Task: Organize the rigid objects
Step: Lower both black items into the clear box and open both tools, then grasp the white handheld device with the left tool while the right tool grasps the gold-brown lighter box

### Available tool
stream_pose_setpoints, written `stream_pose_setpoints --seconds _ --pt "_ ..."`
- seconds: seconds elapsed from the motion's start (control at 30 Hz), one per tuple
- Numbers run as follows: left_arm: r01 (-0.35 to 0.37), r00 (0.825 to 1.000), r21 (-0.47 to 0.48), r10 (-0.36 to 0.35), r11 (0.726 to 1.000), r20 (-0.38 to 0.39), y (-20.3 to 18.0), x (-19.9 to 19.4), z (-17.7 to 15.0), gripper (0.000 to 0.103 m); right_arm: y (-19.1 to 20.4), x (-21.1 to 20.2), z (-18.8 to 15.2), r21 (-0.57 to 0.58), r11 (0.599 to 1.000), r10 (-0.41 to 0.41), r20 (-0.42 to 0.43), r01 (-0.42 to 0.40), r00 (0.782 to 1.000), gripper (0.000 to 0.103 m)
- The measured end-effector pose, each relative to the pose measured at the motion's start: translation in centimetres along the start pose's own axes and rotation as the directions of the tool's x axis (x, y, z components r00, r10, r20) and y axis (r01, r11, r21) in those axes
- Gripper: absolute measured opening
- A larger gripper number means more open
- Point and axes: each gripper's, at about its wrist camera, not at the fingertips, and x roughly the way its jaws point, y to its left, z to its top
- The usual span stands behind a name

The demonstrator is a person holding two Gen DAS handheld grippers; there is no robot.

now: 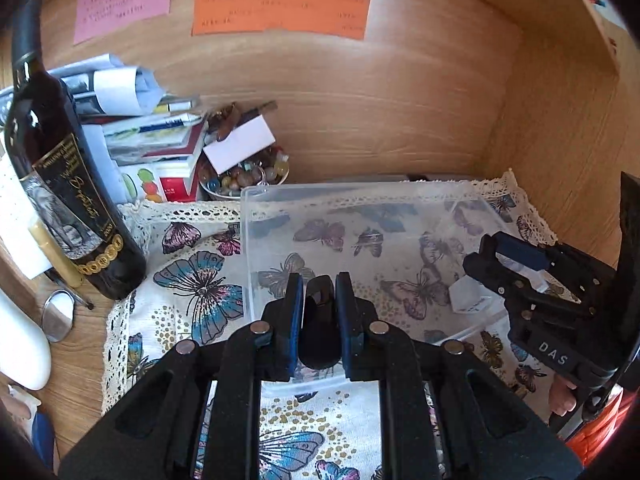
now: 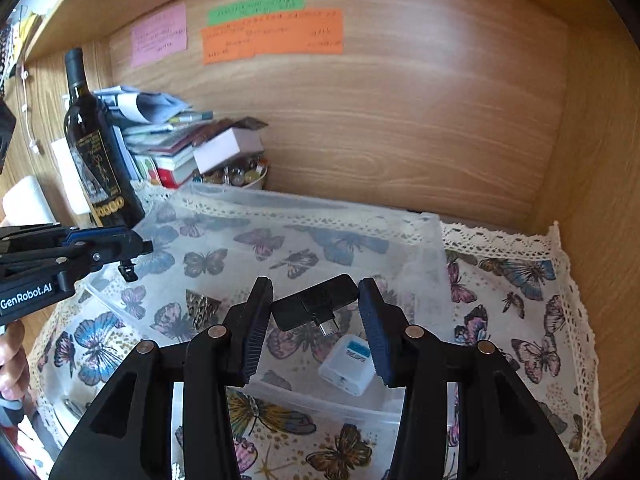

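Note:
A clear plastic bin (image 1: 248, 200) (image 2: 436, 228) sits on a butterfly cloth inside a wooden shelf nook. My left gripper (image 1: 319, 280) hovers over the bin's near left part, shut on a small black clip-like piece (image 1: 318, 320). The right wrist view shows it from the side as the left gripper (image 2: 138, 250), with the black clip (image 2: 128, 272) hanging from its tip. My right gripper (image 2: 315, 286) is shut on a black USB-C adapter (image 2: 314, 306) above the bin's near right part. It also shows as the right gripper (image 1: 486, 254). A small white box (image 2: 348, 364) (image 1: 468, 300) lies in the bin below it.
A dark wine bottle (image 1: 72, 200) (image 2: 96, 152) stands left of the bin. Behind it are stacked books and papers (image 1: 152, 132) and a bowl of beads (image 1: 244, 176). Coloured notes (image 1: 280, 12) hang on the wooden back wall. A wooden side wall (image 2: 592, 160) closes the right.

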Motion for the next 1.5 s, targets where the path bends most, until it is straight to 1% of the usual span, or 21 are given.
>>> stream_pose_setpoints --seconds 0.23,0.37,0.43,0.5,0.53,0.57,0.6,0.63,0.7,0.73,0.77,0.8,0.9,0.97,1.03,1.1,1.2,1.33,1.43,1.5 --pt "-0.004 1.000 0.023 0.005 1.000 -0.022 -0.3 1.1 0.1 0.016 0.1 1.3 -0.1 -0.002 1.000 0.005 -0.037 -0.005 0.999 0.041" --pt "-0.020 1.000 0.032 0.021 0.999 -0.016 -0.4 1.2 0.0 0.016 0.2 1.7 -0.2 -0.008 1.000 0.010 -0.048 -0.010 0.999 0.041" --pt "-0.020 1.000 0.037 0.020 0.999 -0.013 -0.5 1.1 -0.1 0.018 0.4 1.8 -0.2 -0.009 1.000 0.012 -0.054 -0.013 0.998 0.041" --pt "-0.028 1.000 0.045 0.028 0.999 -0.002 -0.7 0.8 -0.1 0.029 0.4 1.7 -0.2 -0.011 1.000 0.016 -0.053 -0.016 0.998 0.043" --pt "-0.035 0.999 0.049 0.034 0.998 0.007 -0.8 0.6 -0.2 0.032 0.4 1.5 -0.1 -0.010 1.000 0.016 -0.049 -0.016 0.999 0.047" --pt "-0.039 0.999 0.055 0.039 0.998 0.017 -0.9 0.3 -0.2 0.037 0.4 1.3 -0.1 -0.009 1.000 0.015 -0.043 -0.016 0.999 0.050" --pt "-0.044 0.999 0.061 0.042 0.997 0.027 -1.0 0.0 -0.3 0.042 0.4 1.1 -0.1 -0.010 1.000 0.014 -0.037 -0.014 0.999 0.052" --pt "-0.048 0.998 0.067 0.046 0.997 0.039 -1.1 -0.4 -0.4 0.045 0.4 0.8 0.0 -0.012 1.000 0.012 -0.029 -0.013 1.000 0.052" --pt "-0.057 0.997 0.080 0.052 0.995 0.062 -1.4 -1.2 -0.6 0.058 0.4 0.0 0.1 -0.016 1.000 0.007 -0.011 -0.007 1.000 0.056" --pt "-0.062 0.996 0.085 0.056 0.994 0.074 -1.6 -1.7 -0.7 0.062 0.4 -0.4 0.2 -0.017 1.000 0.004 -0.001 -0.004 1.000 0.060" --pt "-0.071 0.994 0.092 0.063 0.993 0.092 -1.8 -2.3 -0.9 0.068 0.4 -0.9 0.2 -0.020 1.000 0.003 0.011 -0.003 1.000 0.061" --pt "-0.080 0.992 0.098 0.070 0.992 0.105 -1.9 -2.7 -1.1 0.075 0.3 -1.4 0.2 -0.022 1.000 0.004 0.019 -0.003 1.000 0.062" --pt "-0.109 0.985 0.116 0.092 0.987 0.144 -2.2 -4.1 -2.2 0.088 0.4 -2.6 -0.1 -0.030 1.000 0.006 0.037 -0.005 0.999 0.063" --pt "-0.120 0.984 0.120 0.102 0.985 0.148 -2.2 -4.8 -3.0 0.089 0.4 -3.5 -0.6 -0.036 0.999 0.002 0.044 0.000 0.999 0.065" --pt "-0.114 0.986 0.114 0.099 0.987 0.137 -2.0 -5.3 -4.0 0.091 0.4 -4.2 -1.1 -0.037 0.999 -0.005 0.049 0.007 0.999 0.066" --pt "-0.099 0.990 0.097 0.088 0.990 0.115 -1.7 -5.7 -4.9 0.094 0.3 -5.0 -1.8 -0.031 1.000 -0.003 0.050 0.004 0.999 0.067" --pt "-0.079 0.995 0.072 0.074 0.994 0.073 -1.3 -6.0 -6.8 0.095 0.0 -6.1 -3.0 -0.010 1.000 0.000 0.043 0.000 0.999 0.071" --pt "-0.087 0.996 0.041 0.086 0.995 0.026 -1.5 -6.1 -10.0 0.095 -0.1 -7.1 -5.0 0.005 1.000 -0.018 0.022 0.018 1.000 0.072" --pt "-0.092 0.996 -0.002 0.091 0.996 -0.019 -1.5 -6.2 -12.1 0.095 0.2 -7.6 -6.7 -0.001 0.999 -0.037 0.002 0.037 0.999 0.073" --pt "-0.086 0.995 -0.060 0.083 0.994 -0.049 -1.3 -6.4 -13.2 0.096 0.3 -7.9 -7.7 -0.001 1.000 -0.031 -0.015 0.031 0.999 0.073"
